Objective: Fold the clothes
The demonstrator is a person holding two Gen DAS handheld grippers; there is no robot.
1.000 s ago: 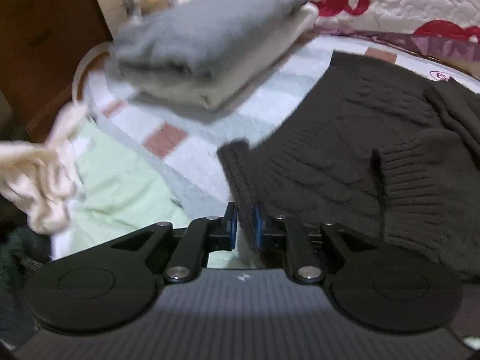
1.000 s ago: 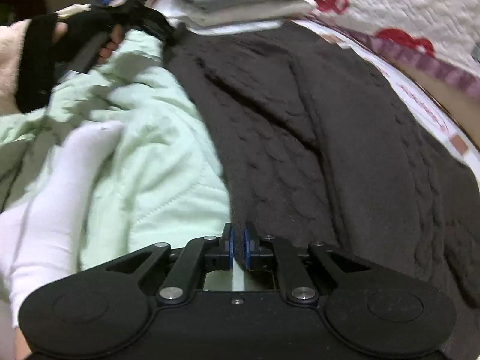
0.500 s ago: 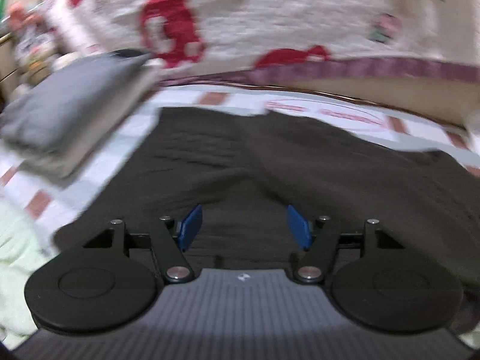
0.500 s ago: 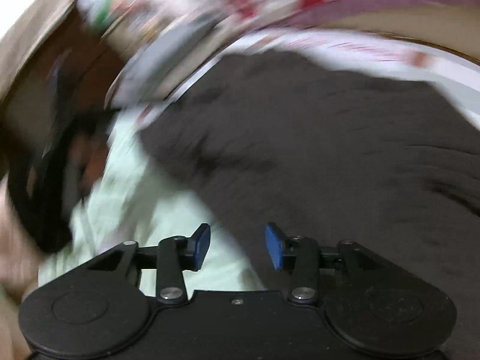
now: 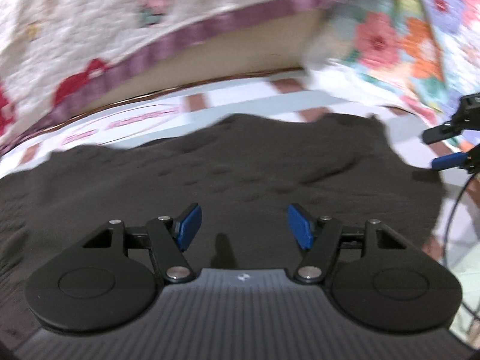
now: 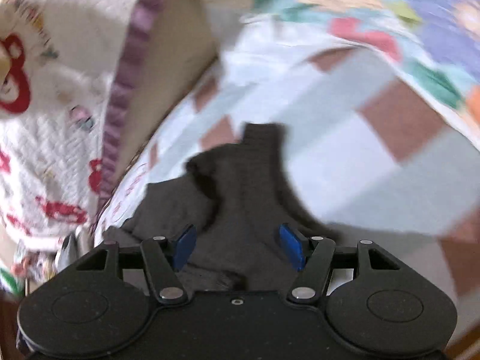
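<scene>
Both the left gripper (image 5: pixel 244 228) and right gripper (image 6: pixel 237 247), a second ago pinched shut on the sweater (image 5: pixel 210 174), now stand spread and empty, the right still opening, over the garment lying on the bed (image 6: pixel 345 138): a fold released, next grasp pending.

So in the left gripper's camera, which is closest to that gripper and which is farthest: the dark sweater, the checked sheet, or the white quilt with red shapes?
From the left gripper, whose jaws are open:
1. dark sweater, right under and ahead of the fingers.
2. checked sheet, a strip just past the sweater's far edge.
3. white quilt with red shapes, farthest, rising behind at upper left.
</scene>
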